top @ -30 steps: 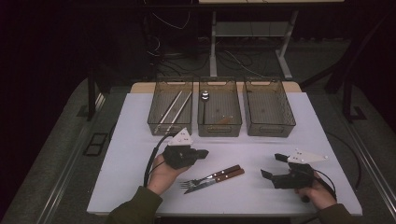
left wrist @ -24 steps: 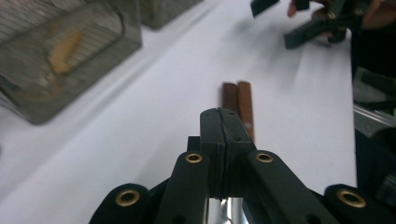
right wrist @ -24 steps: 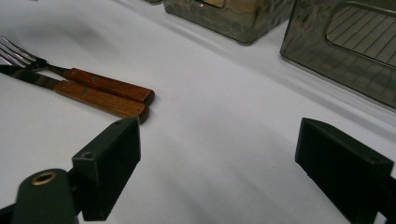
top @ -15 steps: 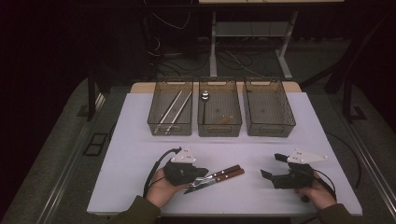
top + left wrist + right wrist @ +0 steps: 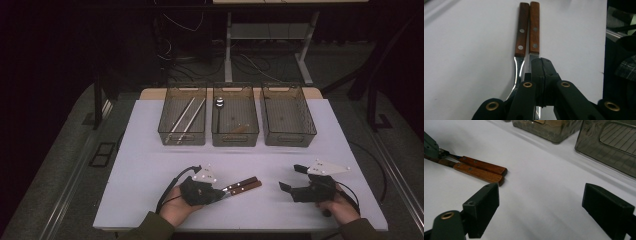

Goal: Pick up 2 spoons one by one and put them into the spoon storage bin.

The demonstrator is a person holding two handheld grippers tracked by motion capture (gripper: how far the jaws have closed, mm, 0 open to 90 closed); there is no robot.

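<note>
- Wooden handles, two, side by side and touching: a fork (image 5: 520,37) and a knife (image 5: 534,27), each with two rivets (steel beyond the wood).
- Three bins (image 5: 235,116) in a row at the table's (image 5: 145,165) far side.
- Left gripper (image 5: 216,195) clenched over the knife's blade, near the front edge.
- Right gripper (image 5: 291,179) released, well apart.
</note>
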